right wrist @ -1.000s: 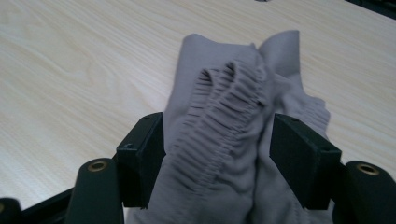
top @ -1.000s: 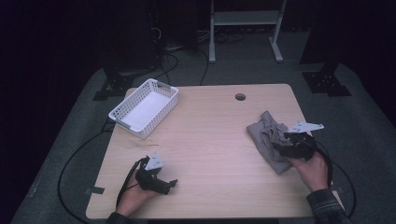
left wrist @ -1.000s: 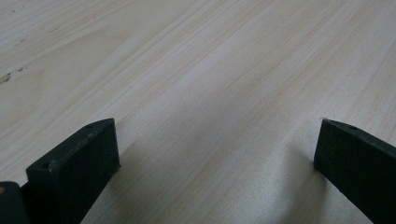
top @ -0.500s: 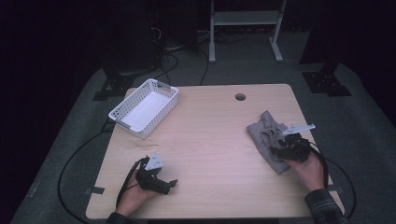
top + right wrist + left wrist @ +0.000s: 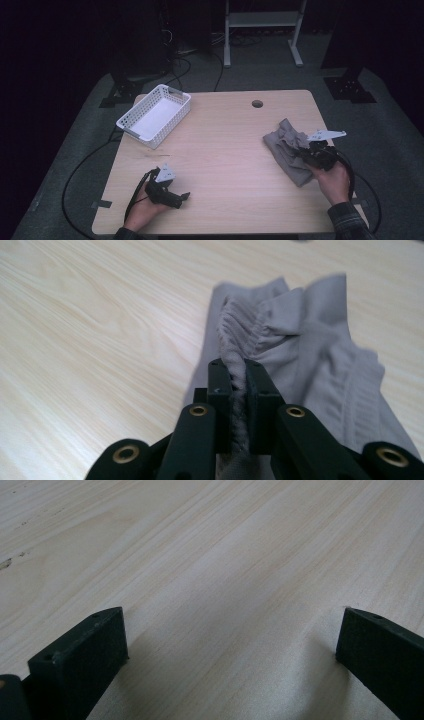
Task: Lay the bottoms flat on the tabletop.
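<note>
Right tool [image 5: 236,377] jaws just closing, pinched; left tool [image 5: 232,640] agape.

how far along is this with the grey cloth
Done: the right gripper has just closed its jaws on a ribbed fold of the grey cloth, pinched between them. In hand: that grip; the cloth lies crumpled on the table. Left: lifting or moving it, maybe to the white basket. The left gripper rests open.

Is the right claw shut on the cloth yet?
Yes: the right claw, whose jaws have just been closing, now pinches a ridge of the grey cloth between them.
</note>
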